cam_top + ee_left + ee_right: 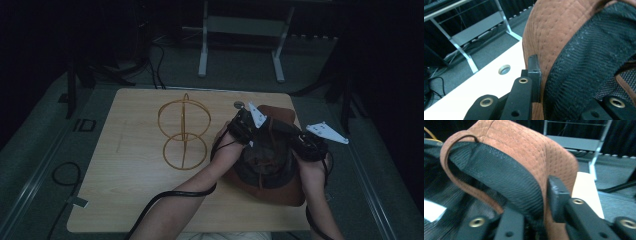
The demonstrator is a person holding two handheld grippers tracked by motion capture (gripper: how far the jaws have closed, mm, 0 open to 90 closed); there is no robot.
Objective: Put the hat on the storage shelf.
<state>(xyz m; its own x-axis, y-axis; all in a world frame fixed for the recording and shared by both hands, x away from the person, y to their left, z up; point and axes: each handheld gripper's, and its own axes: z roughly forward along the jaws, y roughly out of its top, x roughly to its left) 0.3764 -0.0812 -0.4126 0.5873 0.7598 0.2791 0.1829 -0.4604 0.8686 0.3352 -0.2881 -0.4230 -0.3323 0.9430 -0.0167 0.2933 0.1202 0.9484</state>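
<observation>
The wooden table [125, 200] is taken as the landmark. On its right half, toward the person's side, a brown suede hat [270, 192] with a black mesh lining is lying upside down, its opening facing up. To the hat's left, near the table's middle, a gold wire hat stand [184, 134] made of two rings is standing empty. A small round metal grommet [239, 105] is set in the table just beyond the hat.

The hat's brim is gripped on both sides. The left gripper [537, 75] is clenched on the brim's left edge, suede outside and mesh inside the jaws. The right gripper [536, 202] is likewise pinched on the opposite edge, the folded brim being held between its pads.

Judged from this, the grasp is made, while lifting, turning and placing the hat on the stand are left undone.
</observation>
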